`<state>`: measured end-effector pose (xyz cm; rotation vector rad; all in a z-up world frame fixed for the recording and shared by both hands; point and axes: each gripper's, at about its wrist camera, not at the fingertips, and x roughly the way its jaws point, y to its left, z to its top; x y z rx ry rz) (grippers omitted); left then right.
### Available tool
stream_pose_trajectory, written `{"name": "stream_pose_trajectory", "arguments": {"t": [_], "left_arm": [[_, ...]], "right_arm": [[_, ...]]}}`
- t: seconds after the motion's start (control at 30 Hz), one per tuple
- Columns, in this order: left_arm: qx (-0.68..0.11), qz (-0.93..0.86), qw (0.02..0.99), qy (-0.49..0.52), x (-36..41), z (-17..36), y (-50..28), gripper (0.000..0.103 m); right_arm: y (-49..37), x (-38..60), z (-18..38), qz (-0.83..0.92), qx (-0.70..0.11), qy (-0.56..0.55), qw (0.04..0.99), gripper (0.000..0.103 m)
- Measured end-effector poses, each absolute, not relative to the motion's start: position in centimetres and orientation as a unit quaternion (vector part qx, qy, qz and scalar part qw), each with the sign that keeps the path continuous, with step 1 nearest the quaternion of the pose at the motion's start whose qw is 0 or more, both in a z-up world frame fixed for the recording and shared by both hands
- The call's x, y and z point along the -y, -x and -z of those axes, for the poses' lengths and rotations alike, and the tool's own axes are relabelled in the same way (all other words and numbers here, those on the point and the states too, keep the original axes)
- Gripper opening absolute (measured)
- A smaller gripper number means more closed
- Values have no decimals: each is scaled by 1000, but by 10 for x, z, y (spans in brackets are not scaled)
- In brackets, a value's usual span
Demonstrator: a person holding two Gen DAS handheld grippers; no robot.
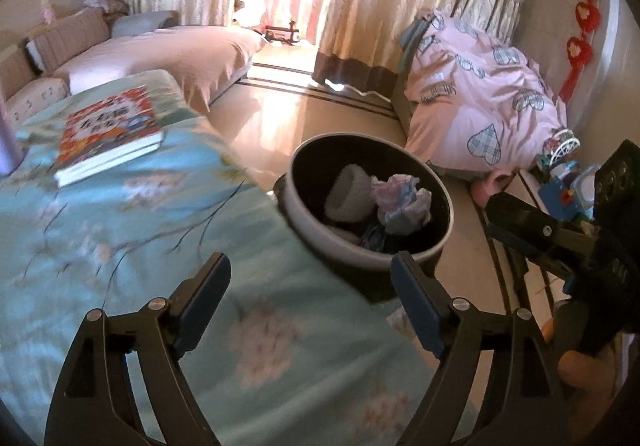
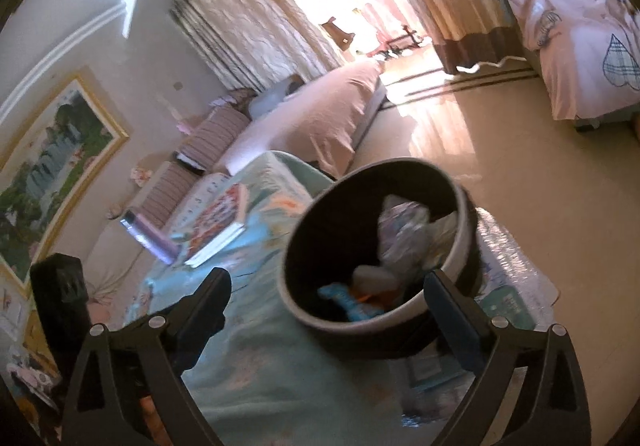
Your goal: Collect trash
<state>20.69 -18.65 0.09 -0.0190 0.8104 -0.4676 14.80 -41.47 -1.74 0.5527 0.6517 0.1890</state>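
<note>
Both tools, left [image 1: 308,270] and right [image 2: 332,286], hang spread and empty above the bed's teal blanket [image 1: 120,246]. Beside the bed stands the trash bin [image 1: 370,202], holding crumpled paper [image 1: 400,202]. Only the right view shows a blue wrapper [image 2: 352,302] inside it and a purple bottle [image 2: 150,236] near the book [image 2: 218,224].

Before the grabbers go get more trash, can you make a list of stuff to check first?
1. Left gripper empty and open: ok.
2. Right gripper empty and open: ok.
3. Trash bin within reach beside the bed: ok.
4. Room left in the bin above the crumpled paper: ok.
5. Book and purple bottle on the blue blanket are keepers, not trash: cannot tell.
6. Loose trash left on the blanket: cannot tell, picture blurred.
</note>
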Motion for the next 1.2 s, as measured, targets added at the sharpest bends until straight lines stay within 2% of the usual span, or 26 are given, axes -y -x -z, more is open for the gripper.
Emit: {"name": "stream_pose_trajectory", "arguments": {"t": [0.57, 0.77, 0.87, 1.03, 1.2], "left_arm": [[-370, 163, 913, 54, 90, 10, -118, 86], [-309, 138, 940, 50, 67, -10, -76, 87], [-251, 110, 961, 36, 59, -23, -50, 103], [-183, 43, 982, -3, 53, -22, -17, 103], [-166, 7, 986, -22, 45, -9, -7, 103]], "right_arm": [[-71, 338, 32, -107, -291, -209, 928, 100], [-52, 319, 23, -104, -278, -176, 939, 100], [-31, 307, 0, -91, -227, -132, 961, 101], [2, 285, -20, -65, -141, -57, 986, 103], [3, 276, -10, -64, -137, -47, 987, 103]]}}
